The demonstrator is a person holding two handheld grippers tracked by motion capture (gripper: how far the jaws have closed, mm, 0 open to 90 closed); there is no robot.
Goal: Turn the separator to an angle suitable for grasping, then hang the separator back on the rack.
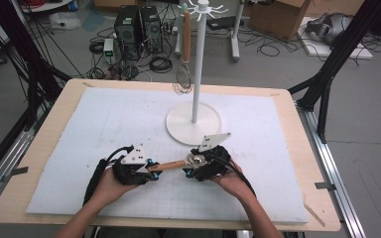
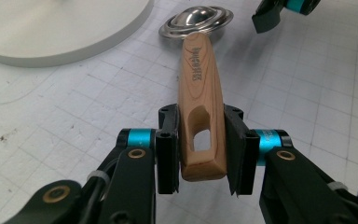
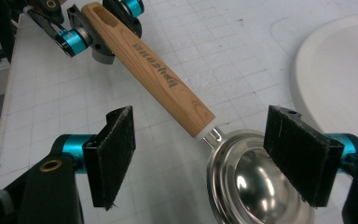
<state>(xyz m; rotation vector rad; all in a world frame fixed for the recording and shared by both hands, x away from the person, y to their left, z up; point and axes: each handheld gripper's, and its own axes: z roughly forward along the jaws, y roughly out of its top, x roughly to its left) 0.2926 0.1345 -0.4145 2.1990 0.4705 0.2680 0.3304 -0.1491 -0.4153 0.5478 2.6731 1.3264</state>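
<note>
The counter (image 1: 44, 148), under its white gridded mat (image 1: 104, 124), fills the middle of the high view, with the white rack (image 1: 194, 116) standing at centre and a whisk (image 1: 183, 74) hanging from one arm near the top. At lower centre the left gripper (image 1: 151, 171) pinches the slotted end of the ladle's wooden handle (image 2: 200, 102) between its fingers (image 2: 168, 149). The right gripper (image 3: 209, 158) has its fingers spread on either side of the steel bowl (image 3: 247, 186), which is empty. The step looks like a handover or regrasp before hanging; next calls for closing near the bowl's neck.
</note>
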